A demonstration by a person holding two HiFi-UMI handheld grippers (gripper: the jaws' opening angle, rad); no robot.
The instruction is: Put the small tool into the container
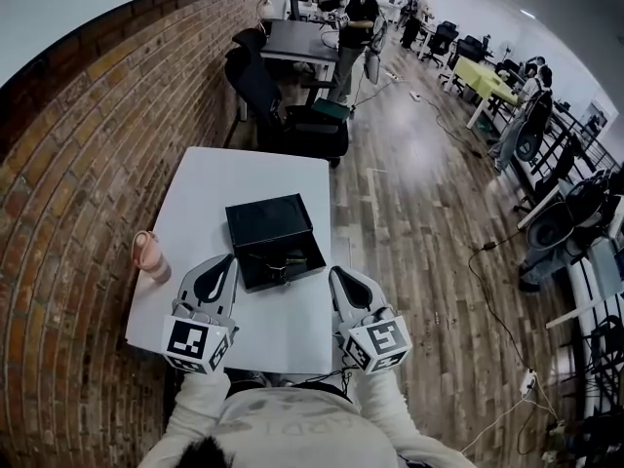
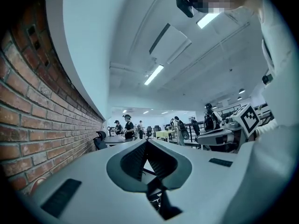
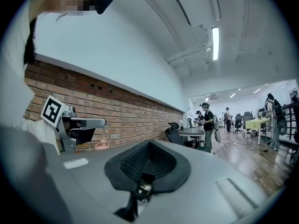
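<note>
A black open container lies in the middle of the white table. Small metal tools lie inside it near its front wall. My left gripper is held level just left of the container's front corner, with its jaws together and nothing between them. My right gripper hovers by the container's front right corner, also shut and empty. In the left gripper view the left gripper shows its pads meeting at the tip. The right gripper looks the same in its own view.
A pink bottle stands at the table's left edge, against the brick wall. A black chair and a dark desk stand beyond the table's far end. People work at desks farther back, and wooden floor lies to the right.
</note>
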